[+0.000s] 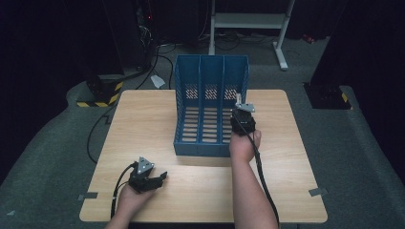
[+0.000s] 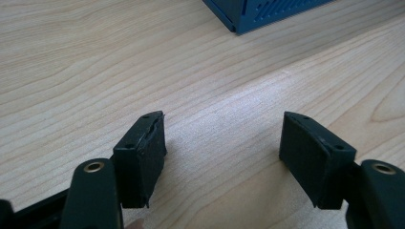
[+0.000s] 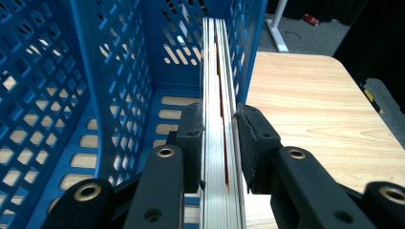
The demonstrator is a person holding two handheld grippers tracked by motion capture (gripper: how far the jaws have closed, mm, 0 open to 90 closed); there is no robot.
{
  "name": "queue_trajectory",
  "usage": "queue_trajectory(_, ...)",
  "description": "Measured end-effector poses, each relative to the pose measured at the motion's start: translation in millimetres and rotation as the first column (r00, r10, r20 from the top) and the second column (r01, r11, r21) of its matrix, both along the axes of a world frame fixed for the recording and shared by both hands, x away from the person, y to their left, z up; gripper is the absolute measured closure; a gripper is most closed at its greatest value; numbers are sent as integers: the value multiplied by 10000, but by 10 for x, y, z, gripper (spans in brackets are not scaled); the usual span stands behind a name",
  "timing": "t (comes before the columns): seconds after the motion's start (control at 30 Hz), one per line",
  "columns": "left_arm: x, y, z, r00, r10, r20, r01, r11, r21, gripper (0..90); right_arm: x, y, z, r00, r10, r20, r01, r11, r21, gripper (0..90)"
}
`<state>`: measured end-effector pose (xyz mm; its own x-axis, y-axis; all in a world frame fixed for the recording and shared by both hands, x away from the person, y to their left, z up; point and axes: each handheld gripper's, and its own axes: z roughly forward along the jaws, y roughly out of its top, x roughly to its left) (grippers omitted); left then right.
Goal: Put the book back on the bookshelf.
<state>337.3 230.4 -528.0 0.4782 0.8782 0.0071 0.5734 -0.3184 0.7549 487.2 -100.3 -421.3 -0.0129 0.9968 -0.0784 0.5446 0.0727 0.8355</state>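
Gripping book (image 3: 220, 143) w/ right gripper (image 3: 218, 143)

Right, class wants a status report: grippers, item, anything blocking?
Left hand-held gripper open, idle over table. Right hand-held gripper shut on thin book, edge-on in blue rack's right slot. Nothing blocking.
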Motion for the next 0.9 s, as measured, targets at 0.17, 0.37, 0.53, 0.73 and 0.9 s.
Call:
queue_trajectory(0.17, 0, 0, 0, 10000, 3, 1, -3, 10000, -7, 325, -10, 0, 30, 9999, 97, 95, -97, 9999, 32, 670)
queue_trajectory(0.37, 0, 1, 0, 10000, -9, 1, 9, 10000, -3, 325, -16, -19, 40, 9997, 239, 17, -239, 9996, 131, 614)
queue_trajectory(0.53, 0, 1, 0, 10000, -16, -1, 16, 10000, -5, 325, -31, -12, 65, 9991, 401, 156, -405, 9988, 281, 586)
queue_trajectory(0.73, 0, 0, 0, 10000, -14, -2, 14, 10000, -3, 325, -35, -39, 83, 9983, 564, 140, -569, 9974, 443, 563)
queue_trajectory(0.9, 0, 0, 0, 10000, -13, -3, 13, 10000, -3, 325, -50, -54, 104, 9969, 757, 197, -768, 9954, 574, 542)
